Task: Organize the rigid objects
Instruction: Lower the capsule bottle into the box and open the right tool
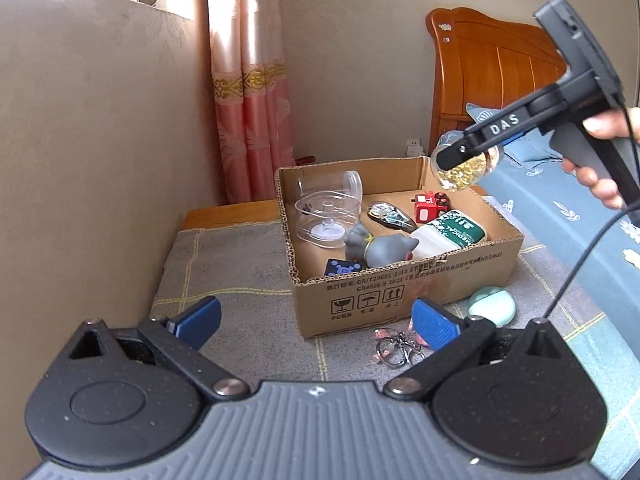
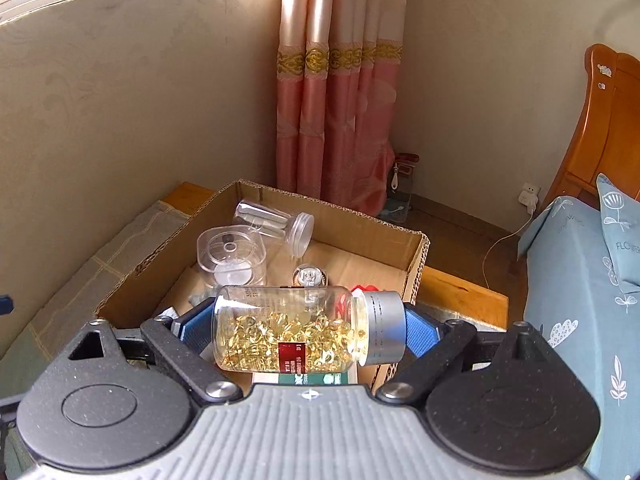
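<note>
Plainly, the cardboard box [image 1: 400,280] at mid-frame of the left wrist view bears print reading "GB/T29601" above three handling pictograms. Inside it a white-and-green bottle [image 1: 450,232] reads "MEDICAL". At the upper right of that view the right claw [image 1: 460,160] carries "DAS" on its arm, a hand [image 1: 600,152] around its handle. Only this view shows a mint case [image 1: 492,306] and a keyring [image 1: 400,350] on the grey cloth just below the box. The left claw [image 1: 316,322] is spread wide and empty at lower centre. In the right wrist view the capsule bottle [image 2: 296,328], red-labelled with a silver cap, lies crosswise, clamped between the blue pads, above the box.
</note>
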